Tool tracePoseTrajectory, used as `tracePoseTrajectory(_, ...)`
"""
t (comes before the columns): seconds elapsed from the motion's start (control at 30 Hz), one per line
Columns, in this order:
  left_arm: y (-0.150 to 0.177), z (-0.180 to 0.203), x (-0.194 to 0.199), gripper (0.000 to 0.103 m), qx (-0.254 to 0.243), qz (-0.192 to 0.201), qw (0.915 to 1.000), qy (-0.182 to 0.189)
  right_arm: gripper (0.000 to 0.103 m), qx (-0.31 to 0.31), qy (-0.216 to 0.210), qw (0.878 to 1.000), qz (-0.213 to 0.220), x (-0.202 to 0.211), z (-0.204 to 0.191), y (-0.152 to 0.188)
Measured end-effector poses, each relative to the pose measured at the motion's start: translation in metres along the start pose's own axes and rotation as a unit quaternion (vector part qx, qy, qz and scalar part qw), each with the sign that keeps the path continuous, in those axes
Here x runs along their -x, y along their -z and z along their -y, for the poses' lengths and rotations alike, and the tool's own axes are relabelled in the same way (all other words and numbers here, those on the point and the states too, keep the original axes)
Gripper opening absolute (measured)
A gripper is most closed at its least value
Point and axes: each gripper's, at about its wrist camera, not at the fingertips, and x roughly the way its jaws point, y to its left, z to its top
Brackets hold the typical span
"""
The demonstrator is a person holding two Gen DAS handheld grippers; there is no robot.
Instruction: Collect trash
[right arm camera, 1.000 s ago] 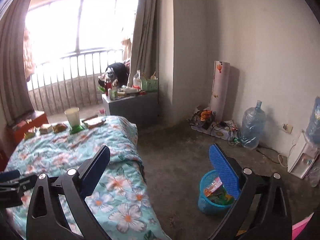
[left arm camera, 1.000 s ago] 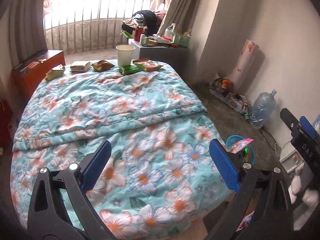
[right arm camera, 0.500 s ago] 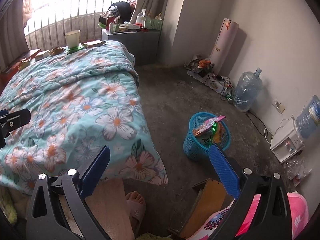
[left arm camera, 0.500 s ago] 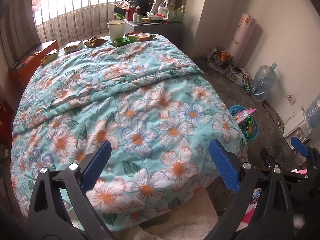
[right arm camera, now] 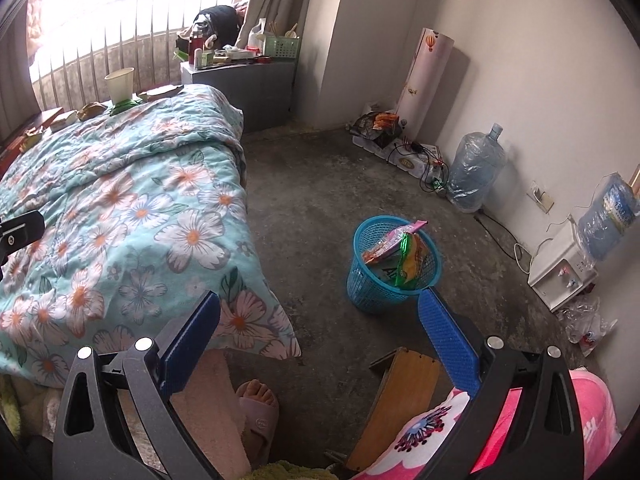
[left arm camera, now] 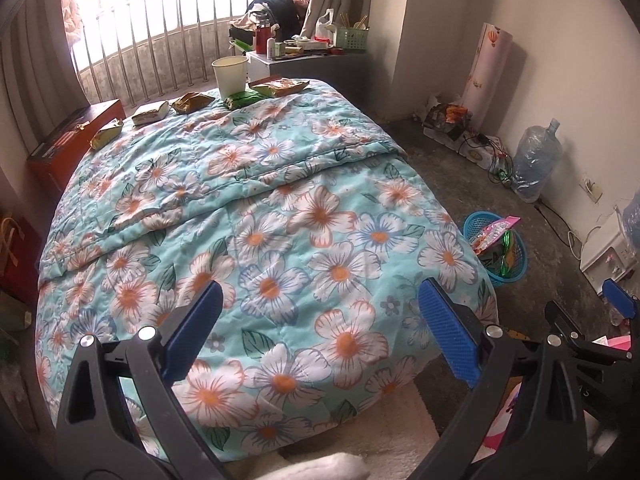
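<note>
The left tool (left arm camera: pixel 320 328) is held wide apart over the foot of the bed, its blue-padded fingers (left arm camera: pixel 448 332) gripping nothing. The right tool (right arm camera: pixel 320 332) is spread just as wide and empty, above the grey concrete floor (right arm camera: pixel 320 184) beside the bed.

The trash lies in a row along the far edge of the turquoise floral quilt (left arm camera: pixel 256 216), at about 11 to 12 o'clock in the left view. A white paper cup (left arm camera: pixel 230 76) stands upright, mouth up. Just at its foot lies a flat green wrapper (left arm camera: pixel 244 99), long axis running toward 2 o'clock. Beside that, at 1 o'clock, is an orange-and-yellow snack packet (left arm camera: pixel 280 87), lying flat with its length across the bed. Toward 10 o'clock from the cup come a crumpled brown-gold wrapper (left arm camera: pixel 192 102), a yellowish boxy packet (left arm camera: pixel 151 113), and a small olive wrapper (left arm camera: pixel 106 134) nearest the bed's left edge, each lying roughly crosswise.

On the floor at 3 o'clock from the bed stands a blue plastic mesh basket (right arm camera: pixel 362 280), upright, with a pink-and-red packet (right arm camera: pixel 390 240) and a green-and-orange packet (right arm camera: pixel 410 260) poking out of it, tilted toward 1 o'clock.
</note>
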Motion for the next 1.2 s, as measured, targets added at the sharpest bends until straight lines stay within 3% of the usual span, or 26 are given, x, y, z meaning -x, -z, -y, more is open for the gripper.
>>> tracePoseTrajectory(1.2, 0.002, 0.004, 0.000, 0.094, -0.009, 0.000, 1.0000, 0.002, 0.096, -0.007, 0.000, 1.000, 0.010, 0.006, 0.008, -0.004)
